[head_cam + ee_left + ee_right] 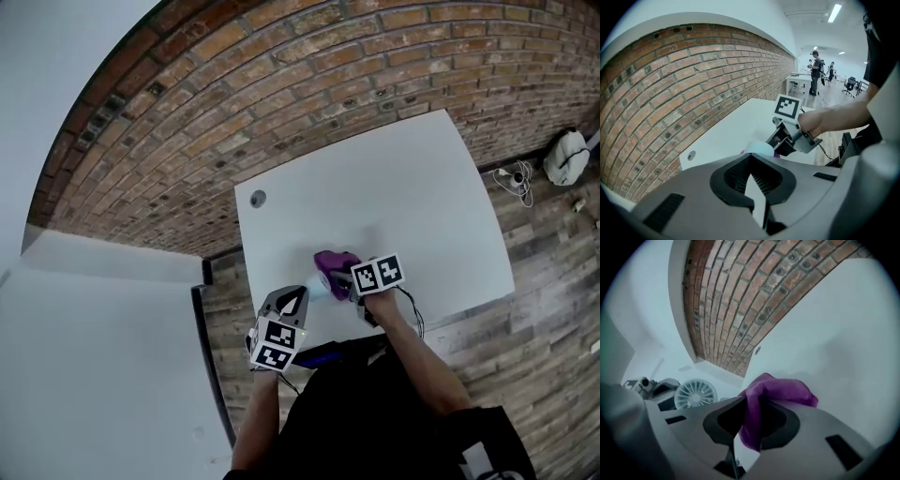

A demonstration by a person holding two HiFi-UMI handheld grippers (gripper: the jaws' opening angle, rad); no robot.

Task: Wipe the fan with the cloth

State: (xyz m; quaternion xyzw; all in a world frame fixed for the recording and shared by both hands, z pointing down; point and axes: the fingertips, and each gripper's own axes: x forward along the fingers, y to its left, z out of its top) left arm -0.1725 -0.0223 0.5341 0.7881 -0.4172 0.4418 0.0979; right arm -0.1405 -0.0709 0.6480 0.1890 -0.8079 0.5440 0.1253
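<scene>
A small pale-blue round fan [315, 292] hangs over the near edge of the white table [412, 206], at the tip of my left gripper [292, 298]. In the left gripper view the jaws are shut and the fan's rim [759, 148] shows just past the left gripper [752, 161]. My right gripper [352, 281] is shut on a purple cloth [335, 265], close to the right of the fan. In the right gripper view the cloth [780, 390] bulges out of the right gripper [752, 404], and the fan's bladed face [696, 393] stands to the left, beside the left gripper [656, 387].
A round cable hole [258, 198] sits near the table's far left corner. A brick wall [281, 84] runs behind the table. On the wooden floor to the right lie a white bag [565, 157] and cables [516, 178]. People [816, 70] stand far off.
</scene>
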